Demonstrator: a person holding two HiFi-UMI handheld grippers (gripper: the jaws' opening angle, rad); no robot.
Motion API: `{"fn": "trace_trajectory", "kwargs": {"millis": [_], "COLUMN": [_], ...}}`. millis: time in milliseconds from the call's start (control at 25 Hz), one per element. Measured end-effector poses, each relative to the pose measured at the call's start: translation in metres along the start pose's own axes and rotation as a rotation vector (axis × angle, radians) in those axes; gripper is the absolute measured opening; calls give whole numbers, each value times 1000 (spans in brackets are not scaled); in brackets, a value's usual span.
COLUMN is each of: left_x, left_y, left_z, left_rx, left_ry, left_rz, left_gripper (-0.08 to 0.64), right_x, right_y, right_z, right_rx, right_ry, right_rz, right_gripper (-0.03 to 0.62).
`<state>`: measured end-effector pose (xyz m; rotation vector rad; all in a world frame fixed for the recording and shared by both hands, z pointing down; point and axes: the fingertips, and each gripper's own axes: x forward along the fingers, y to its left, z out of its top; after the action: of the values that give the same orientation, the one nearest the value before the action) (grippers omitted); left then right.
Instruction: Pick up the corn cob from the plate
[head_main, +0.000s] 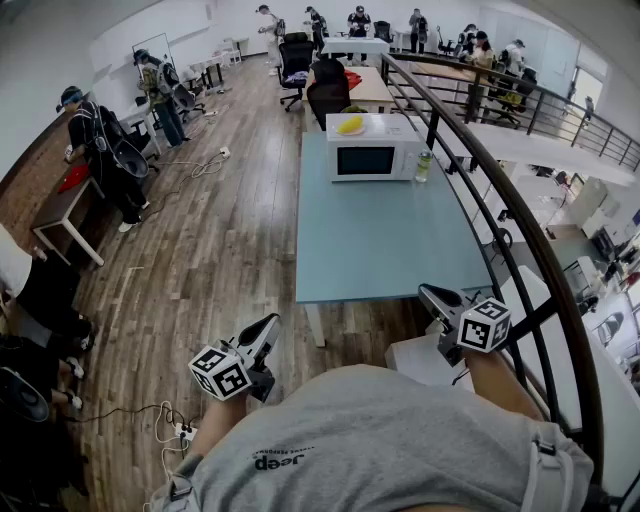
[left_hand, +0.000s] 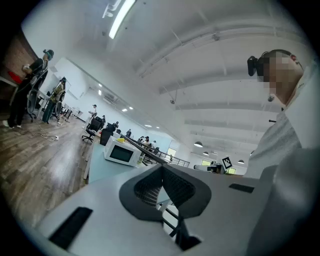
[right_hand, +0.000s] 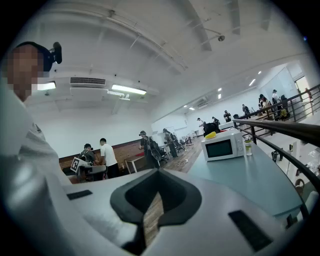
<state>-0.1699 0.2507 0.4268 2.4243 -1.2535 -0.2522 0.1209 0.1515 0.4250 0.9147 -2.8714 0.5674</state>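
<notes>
A yellow object that looks like the corn cob (head_main: 350, 124) lies on top of a white microwave (head_main: 372, 148) at the far end of the long blue-green table (head_main: 385, 245). I cannot make out a plate under it. The cob (right_hand: 211, 134) also shows small in the right gripper view, and the cob (left_hand: 121, 140) in the left gripper view. My left gripper (head_main: 262, 335) is held close to my body, left of the table's near end, shut and empty. My right gripper (head_main: 432, 297) hovers at the table's near right corner, also shut with nothing in it. Both are far from the cob.
A clear bottle (head_main: 424, 165) stands right of the microwave. A dark metal railing (head_main: 500, 200) runs along the table's right side. Wooden floor (head_main: 230, 230) lies to the left, with people, desks and office chairs (head_main: 326, 95) further off. A cable and power strip (head_main: 180, 430) lie near my feet.
</notes>
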Motion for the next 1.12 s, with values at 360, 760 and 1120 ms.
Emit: {"fn": "trace_trajectory", "kwargs": {"millis": [360, 760, 1120], "left_x": [23, 49, 92], "left_y": [-6, -21, -46], "left_z": [1, -12, -26], "left_rx": [-9, -19, -16], "left_ry": [-31, -30, -12], "left_rz": [9, 14, -7], "left_gripper": [18, 18, 18], "right_x": [-5, -24, -59], "right_y": [-19, -34, -57], "right_z": [17, 19, 9], "right_rx": [-33, -33, -56], "right_ry": [-3, -20, -22], "right_rz": [23, 54, 64], "right_gripper": [14, 15, 15]}}
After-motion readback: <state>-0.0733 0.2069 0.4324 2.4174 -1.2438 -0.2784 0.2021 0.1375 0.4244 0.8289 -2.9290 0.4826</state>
